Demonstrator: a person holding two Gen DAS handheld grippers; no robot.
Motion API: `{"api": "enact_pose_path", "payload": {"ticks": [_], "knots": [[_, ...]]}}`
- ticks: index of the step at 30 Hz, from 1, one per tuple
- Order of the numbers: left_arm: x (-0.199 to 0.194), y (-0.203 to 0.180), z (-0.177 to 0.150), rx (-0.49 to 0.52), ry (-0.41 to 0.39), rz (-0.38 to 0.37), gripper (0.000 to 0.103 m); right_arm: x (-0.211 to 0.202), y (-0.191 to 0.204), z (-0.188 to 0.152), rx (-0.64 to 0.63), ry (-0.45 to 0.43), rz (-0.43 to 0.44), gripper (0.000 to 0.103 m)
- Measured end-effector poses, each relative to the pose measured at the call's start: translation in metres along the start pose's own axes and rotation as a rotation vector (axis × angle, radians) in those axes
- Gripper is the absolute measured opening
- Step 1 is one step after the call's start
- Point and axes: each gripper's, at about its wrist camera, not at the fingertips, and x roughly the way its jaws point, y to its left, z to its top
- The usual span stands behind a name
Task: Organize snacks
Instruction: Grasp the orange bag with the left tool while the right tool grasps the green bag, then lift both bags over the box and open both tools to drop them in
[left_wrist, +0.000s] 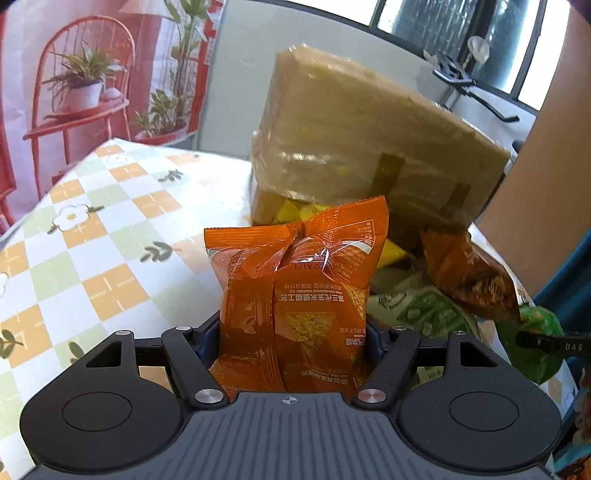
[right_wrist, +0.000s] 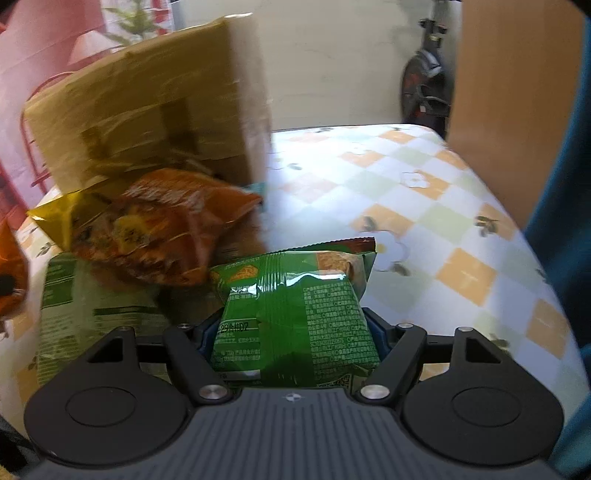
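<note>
- An orange snack bag (left_wrist: 291, 295) is clamped by the left gripper (left_wrist: 291, 332) above the table (left_wrist: 110, 229).
- A green snack bag (right_wrist: 295, 314) is pinched by the right gripper (right_wrist: 293, 332).
- Both should be carried clear of the cardboard box (left_wrist: 362, 147), gently squeezed.

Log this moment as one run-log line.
left tool: shut on orange snack bag | right tool: shut on green snack bag | cardboard box: tilted behind
</note>
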Motion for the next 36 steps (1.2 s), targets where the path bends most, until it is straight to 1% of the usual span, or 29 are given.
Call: {"api": "enact_pose_path", "payload": {"ticks": [3,6,10,15,20,25,36], "knots": [[-0.005,-0.002,0.006,0.002,-0.021,0.017,0.074,0.002,-0.007,0.001,0.018,0.007,-0.054,0.075],[-0.01,-0.002,0.014,0.011,-0.057,0.03,0.074,0.002,-0.014,0.005,0.042,-0.007,-0.074,0.075],[-0.015,-0.007,0.029,0.032,-0.09,0.03,0.074,0.0,-0.02,0.015,0.058,-0.044,-0.113,0.075],[-0.023,-0.016,0.038,0.026,-0.14,0.014,0.074,-0.015,-0.024,0.029,0.068,-0.106,-0.129,0.075],[-0.024,-0.025,0.041,0.054,-0.155,0.008,0.074,-0.027,-0.02,0.046,0.051,-0.17,-0.125,0.075],[-0.03,-0.025,0.046,0.062,-0.189,0.0,0.074,-0.04,-0.012,0.059,0.031,-0.219,-0.108,0.075],[-0.04,-0.034,0.063,0.095,-0.254,-0.022,0.075,-0.064,0.015,0.09,-0.035,-0.317,-0.042,0.075]]}}
